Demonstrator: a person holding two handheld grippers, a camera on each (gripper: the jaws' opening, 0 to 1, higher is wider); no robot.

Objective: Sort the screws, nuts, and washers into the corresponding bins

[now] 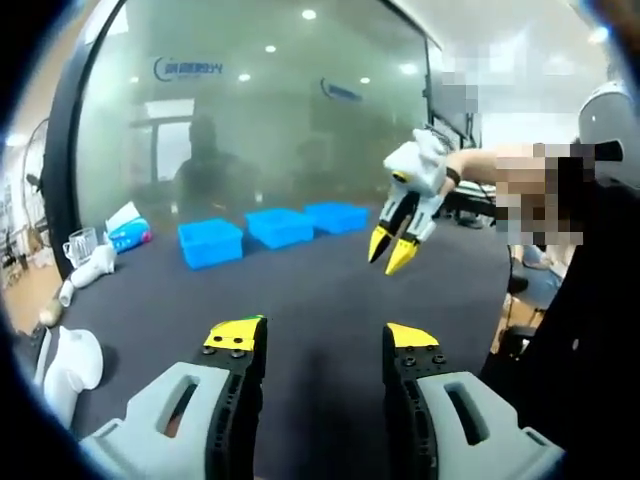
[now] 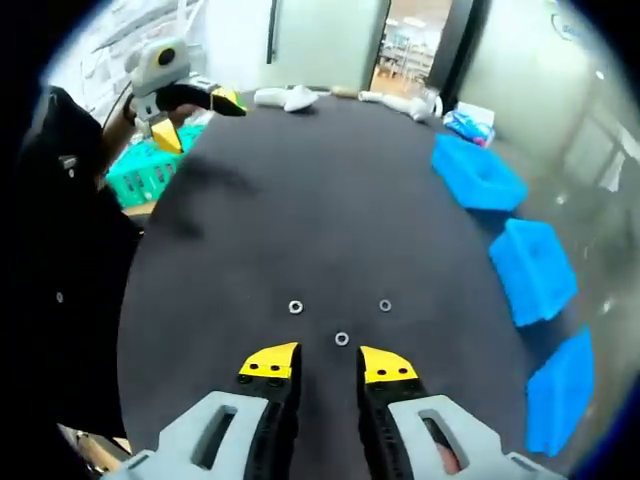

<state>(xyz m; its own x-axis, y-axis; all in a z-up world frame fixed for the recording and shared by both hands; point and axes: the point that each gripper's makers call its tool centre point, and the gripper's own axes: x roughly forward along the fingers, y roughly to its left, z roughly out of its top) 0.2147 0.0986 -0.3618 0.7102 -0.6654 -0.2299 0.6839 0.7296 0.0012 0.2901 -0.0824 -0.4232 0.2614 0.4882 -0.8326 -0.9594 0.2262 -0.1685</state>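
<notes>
A: What are the grippers doing over the dark table [image 2: 330, 200]?

B: In the right gripper view, the right gripper [image 2: 329, 362] is hovering above the table with its yellow-tipped jaws standing apart and nothing between them. Three washers are lying on the table just ahead of it: one washer [image 2: 342, 339] nearest the tips, another [image 2: 295, 307] farther out to the left, a third [image 2: 385, 305] to the right.

A: And the bins?

B: Three blue bins [image 2: 478, 172] [image 2: 533, 268] [image 2: 562, 392] are sitting in a row along the table's right edge, well apart from the washers.

A: The other one?

B: The left gripper [image 1: 324, 340] is hanging over the table's near side, jaws apart and holding nothing. In its view the right gripper [image 1: 391, 248] is pointing down at the table.
</notes>
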